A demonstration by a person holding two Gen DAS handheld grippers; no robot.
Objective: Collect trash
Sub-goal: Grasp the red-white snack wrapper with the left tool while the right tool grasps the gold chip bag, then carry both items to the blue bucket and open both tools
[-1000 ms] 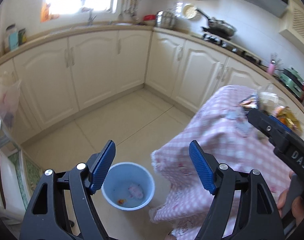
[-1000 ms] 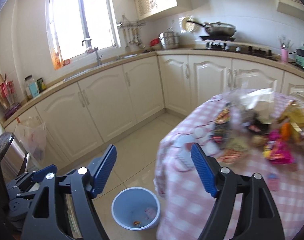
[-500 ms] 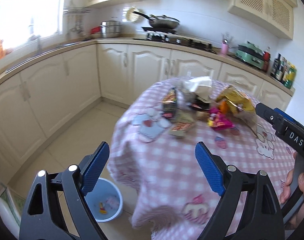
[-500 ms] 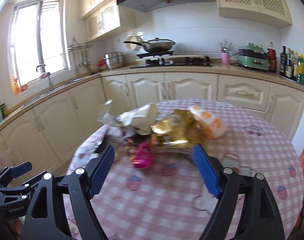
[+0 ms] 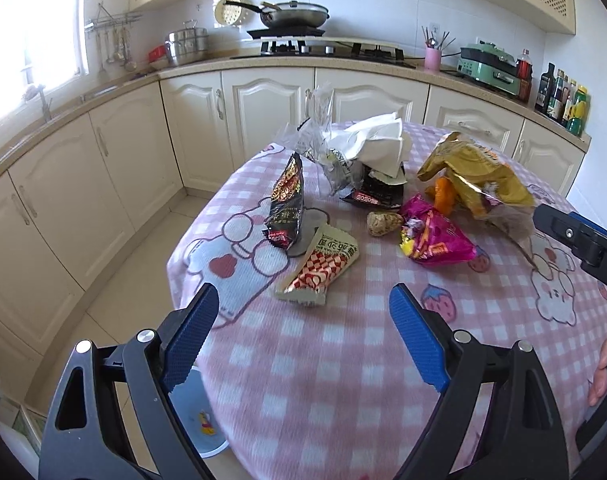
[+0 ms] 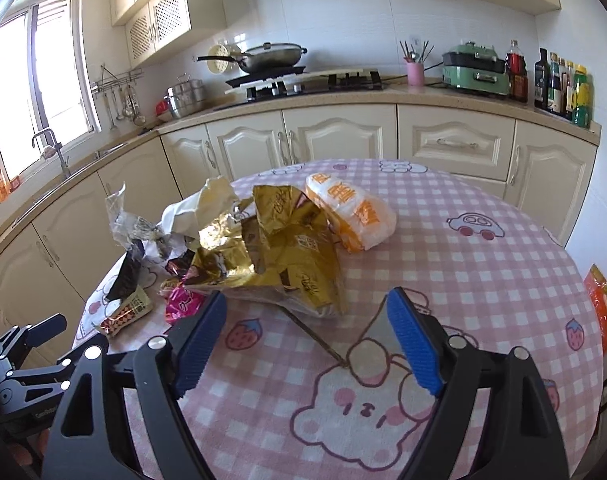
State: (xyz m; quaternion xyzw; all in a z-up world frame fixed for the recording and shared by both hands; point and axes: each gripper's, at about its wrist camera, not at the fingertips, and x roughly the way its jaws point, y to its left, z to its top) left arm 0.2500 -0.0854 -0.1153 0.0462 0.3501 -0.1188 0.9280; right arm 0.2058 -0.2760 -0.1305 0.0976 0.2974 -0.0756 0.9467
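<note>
While both grippers hang above the round table, no trash is held in either of them. The left gripper (image 5: 299,314) has its blue pads spread wide, and its jaws have just been opening, with nothing between them except the pink checked tablecloth (image 5: 343,380) below. The right gripper (image 6: 305,322) is also spread wide, its jaws have just been opening too, and nothing is caught between them; a thin brown stick (image 6: 315,336) lies on the cloth under the gap.

The trash lies in a loose heap on the far half of the table. Nearest to the left gripper is a red and white wrapper (image 5: 323,264), and just behind it a black snack packet (image 5: 287,204) stands partly upright. To the right of these there is a pink wrapper (image 5: 435,236), with a small brown lump (image 5: 383,222) beside it. A crumpled golden bag (image 5: 475,176) lies further right, and an orange piece (image 5: 441,192) sticks out under it. At the back of the heap white tissue paper (image 5: 375,140) rests on a black wrapper (image 5: 379,194), next to clear crinkled plastic (image 5: 319,128). In the right wrist view an orange and white bag (image 6: 349,210) leans against the far side of the golden bag.

On the floor beside the table, partly hidden by the left gripper, stands a blue bin (image 5: 195,420) with some small scraps inside.
</note>
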